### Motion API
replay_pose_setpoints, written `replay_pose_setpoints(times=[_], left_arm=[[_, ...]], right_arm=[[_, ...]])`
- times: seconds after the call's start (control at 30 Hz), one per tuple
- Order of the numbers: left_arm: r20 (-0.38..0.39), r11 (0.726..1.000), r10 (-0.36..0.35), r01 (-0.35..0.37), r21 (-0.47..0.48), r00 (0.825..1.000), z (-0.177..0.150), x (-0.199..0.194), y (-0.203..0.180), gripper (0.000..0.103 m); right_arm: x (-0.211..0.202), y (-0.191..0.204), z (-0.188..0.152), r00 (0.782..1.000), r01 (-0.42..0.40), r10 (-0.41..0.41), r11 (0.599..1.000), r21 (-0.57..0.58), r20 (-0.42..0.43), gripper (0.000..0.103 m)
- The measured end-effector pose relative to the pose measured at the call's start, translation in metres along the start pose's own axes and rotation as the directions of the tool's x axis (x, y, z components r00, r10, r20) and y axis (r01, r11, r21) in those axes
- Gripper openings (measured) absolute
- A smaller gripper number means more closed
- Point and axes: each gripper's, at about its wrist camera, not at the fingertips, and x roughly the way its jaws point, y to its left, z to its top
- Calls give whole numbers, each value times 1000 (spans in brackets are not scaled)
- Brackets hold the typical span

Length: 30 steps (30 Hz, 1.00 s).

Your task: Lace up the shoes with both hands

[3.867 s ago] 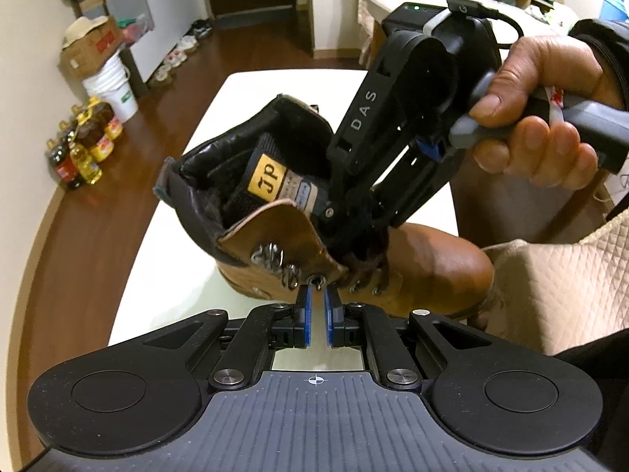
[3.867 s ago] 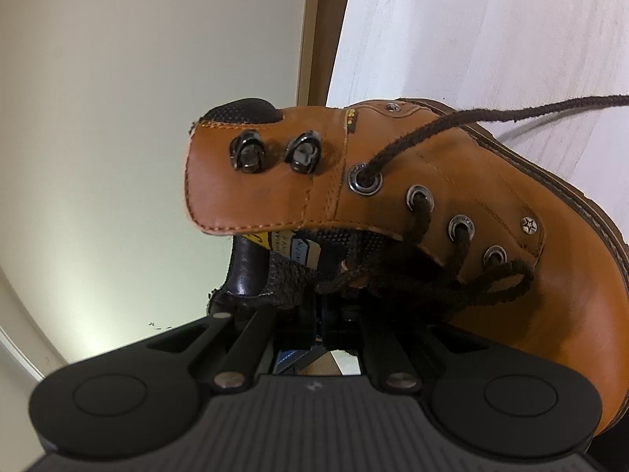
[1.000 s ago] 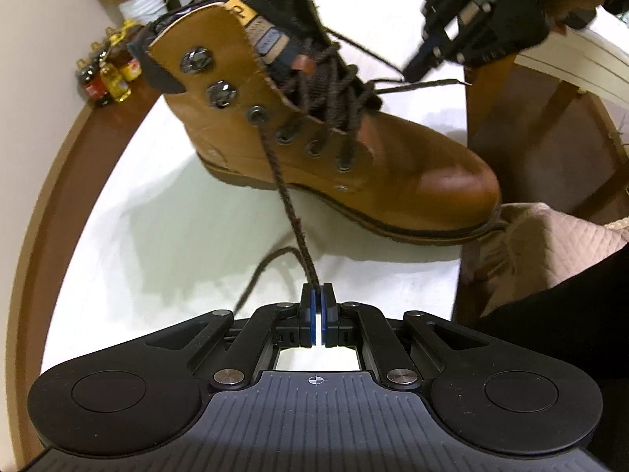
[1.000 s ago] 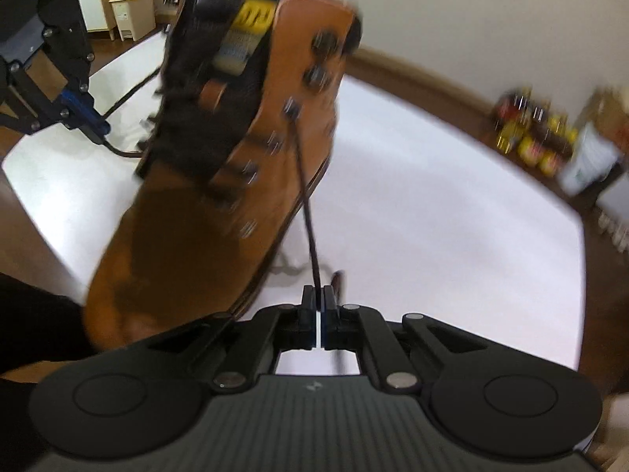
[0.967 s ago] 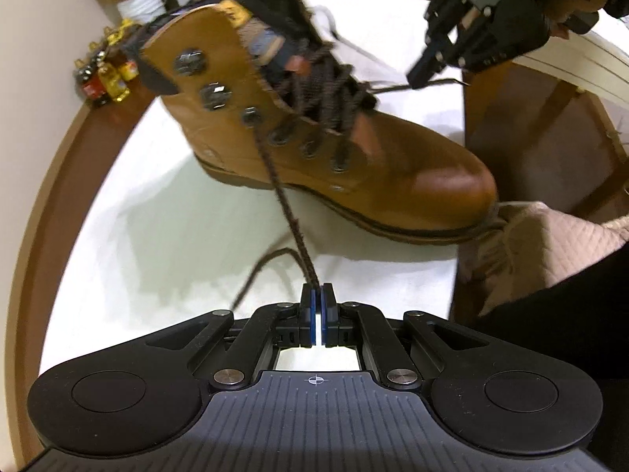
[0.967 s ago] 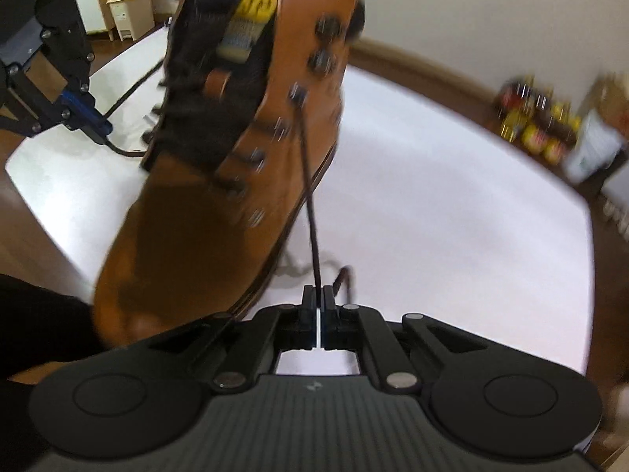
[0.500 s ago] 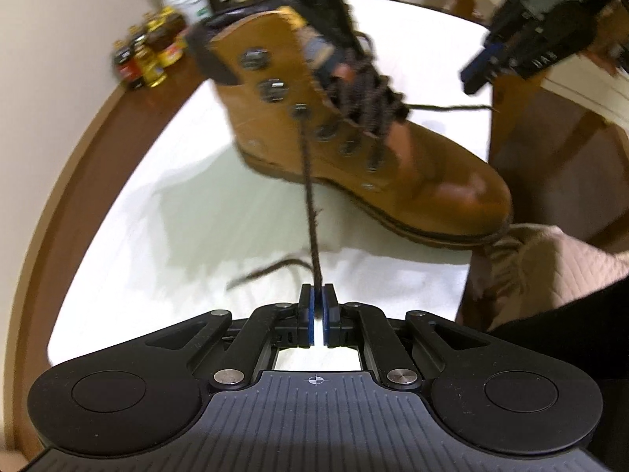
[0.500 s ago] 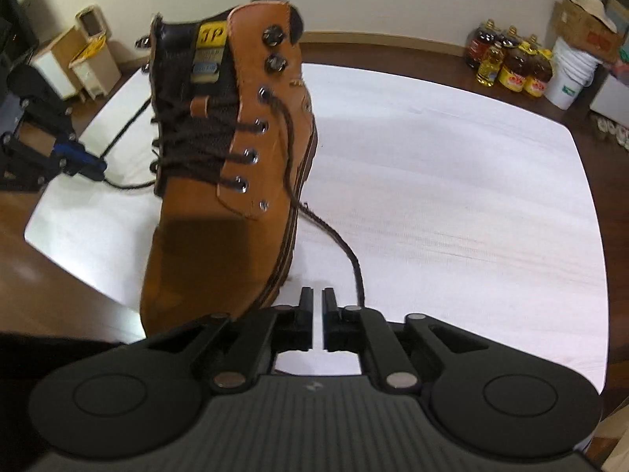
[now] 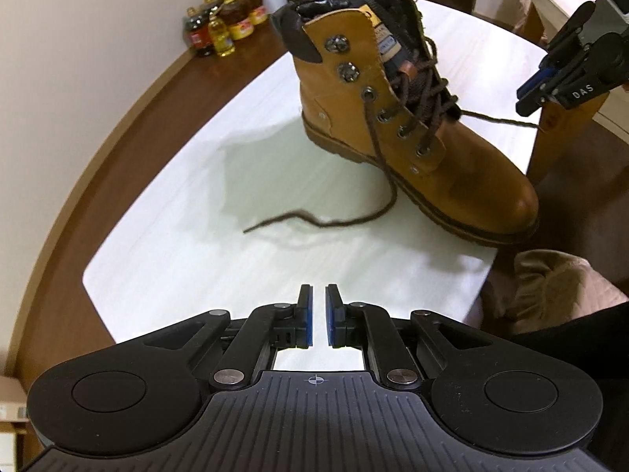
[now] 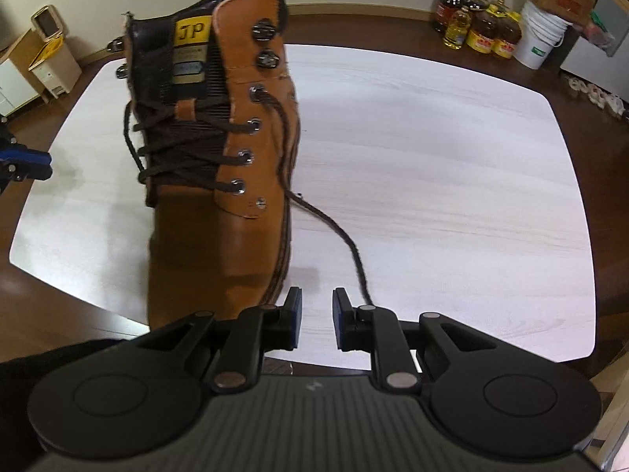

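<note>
Left gripper [image 9: 319,316], bottom centre of its view, is being opened; nothing is being held between the jaws. Right gripper [image 10: 317,324] is standing parted, likewise empty. Loose lace [image 9: 314,220] is lying slack at mid-frame: soft and limp by the look of it, best pinched near its free end. Boot [image 9: 412,126], upper right, is judged stiff and heavy. White table [image 10: 452,181] is ringed by dark floor; oil bottles [image 10: 479,27] are standing upper right.

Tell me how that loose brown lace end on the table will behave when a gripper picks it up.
The lace lies in a slack curve on the table, so it will probably droop. It looks thin, so likely light. Its fuzzy weave should resist slipping.
</note>
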Motion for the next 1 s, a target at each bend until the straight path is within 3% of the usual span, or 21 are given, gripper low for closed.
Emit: replay_pose_setpoints(times=[0.27, 0.5, 0.8, 1.0], left_arm=[[19, 996, -69, 68, 63, 997, -4, -5, -6, 9], [59, 991, -89, 83, 102, 994, -9, -15, -6, 9], [51, 997, -74, 72, 34, 996, -1, -17, -12, 9], [1, 996, -22, 22, -86, 1000, 21, -5, -33, 9]], right_arm=[[-1, 9, -6, 999, 40, -39, 998, 38, -19, 19], [-10, 31, -8, 997, 79, -78, 995, 63, -9, 19], [3, 36, -1, 999, 41, -41, 999, 34, -16, 19], [22, 11, 8, 999, -22, 20, 999, -37, -42, 19]])
